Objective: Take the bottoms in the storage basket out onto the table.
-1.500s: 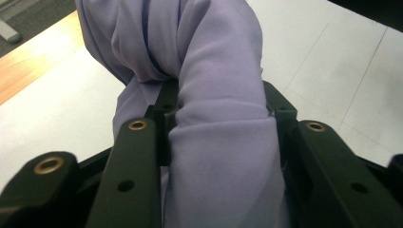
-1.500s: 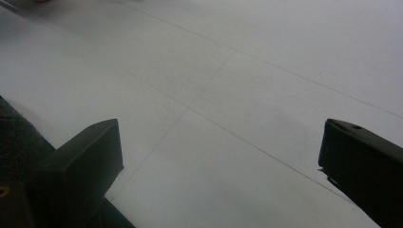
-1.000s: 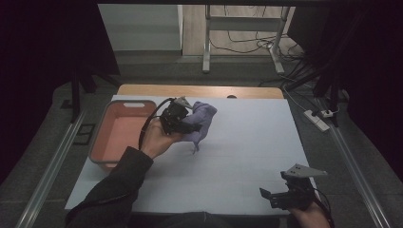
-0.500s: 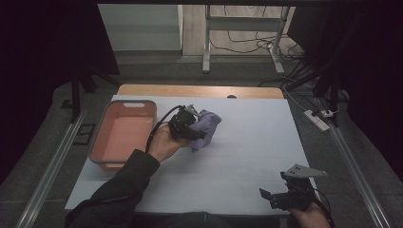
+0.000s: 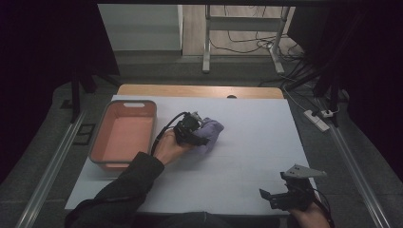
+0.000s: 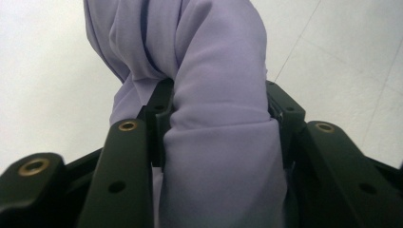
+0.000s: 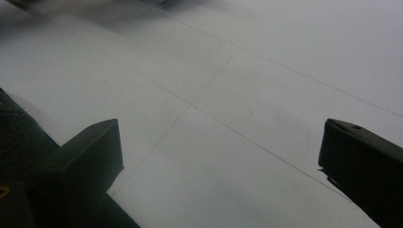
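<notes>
Your left tongs, just opening, still pinch the purple cloth right of the tray; right tongs spread, far off.

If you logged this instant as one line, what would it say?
left gripper: jaws just easing open, purple cloth between them | cloth: on white table | right gripper: open, idle | pink bin: beside cloth

No readable text, labels or numbers anywhere
</notes>
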Demonstrator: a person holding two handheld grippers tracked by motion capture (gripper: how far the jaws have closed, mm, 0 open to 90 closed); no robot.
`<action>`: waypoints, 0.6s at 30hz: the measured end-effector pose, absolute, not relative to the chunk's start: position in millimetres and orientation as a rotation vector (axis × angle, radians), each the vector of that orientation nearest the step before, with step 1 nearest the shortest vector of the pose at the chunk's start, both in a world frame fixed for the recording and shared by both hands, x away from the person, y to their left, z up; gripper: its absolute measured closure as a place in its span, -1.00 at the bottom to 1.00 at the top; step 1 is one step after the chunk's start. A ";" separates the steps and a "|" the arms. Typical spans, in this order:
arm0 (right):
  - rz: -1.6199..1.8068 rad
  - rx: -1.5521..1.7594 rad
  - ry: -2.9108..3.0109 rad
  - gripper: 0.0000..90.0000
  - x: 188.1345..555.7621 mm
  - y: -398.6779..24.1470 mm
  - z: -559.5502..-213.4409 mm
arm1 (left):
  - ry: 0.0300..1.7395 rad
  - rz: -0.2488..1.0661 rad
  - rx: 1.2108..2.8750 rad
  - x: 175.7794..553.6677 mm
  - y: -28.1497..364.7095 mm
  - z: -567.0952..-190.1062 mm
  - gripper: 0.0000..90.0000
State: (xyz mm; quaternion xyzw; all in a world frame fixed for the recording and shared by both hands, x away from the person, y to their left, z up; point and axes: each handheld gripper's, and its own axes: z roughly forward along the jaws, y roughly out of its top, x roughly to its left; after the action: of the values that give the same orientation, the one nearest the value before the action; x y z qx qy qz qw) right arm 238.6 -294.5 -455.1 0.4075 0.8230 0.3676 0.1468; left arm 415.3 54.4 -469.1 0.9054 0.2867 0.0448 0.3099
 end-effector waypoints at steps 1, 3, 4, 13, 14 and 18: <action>1.058 1.172 2.369 -0.99 238.5 -294.5 -455.1 | 0.766 0.117 2.395 416.3 53.9 -472.1 0.20; 1.060 1.173 2.366 -0.99 238.5 -294.4 -455.3 | 0.776 0.117 2.400 417.5 53.2 -475.8 0.18; 1.058 1.172 2.369 -0.99 238.5 -294.5 -455.1 | 0.777 0.120 2.403 418.0 53.2 -477.6 0.17; 1.057 1.171 2.372 -0.99 238.4 -294.2 -455.3 | 0.780 0.139 2.435 421.5 51.5 -487.0 0.05; 1.056 1.173 2.372 -0.99 238.3 -294.1 -455.3 | 0.783 0.142 2.432 421.9 51.5 -487.7 0.03; 1.056 1.173 2.373 -0.99 238.3 -294.1 -455.3 | 0.806 0.137 2.426 424.7 52.0 -491.7 -0.10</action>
State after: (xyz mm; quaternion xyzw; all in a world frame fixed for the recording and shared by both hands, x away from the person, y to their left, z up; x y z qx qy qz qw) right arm 238.3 -294.1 -455.3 0.4073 0.8238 0.3665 0.1453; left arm 424.7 52.0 -491.7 0.9079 0.3016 0.0514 0.2866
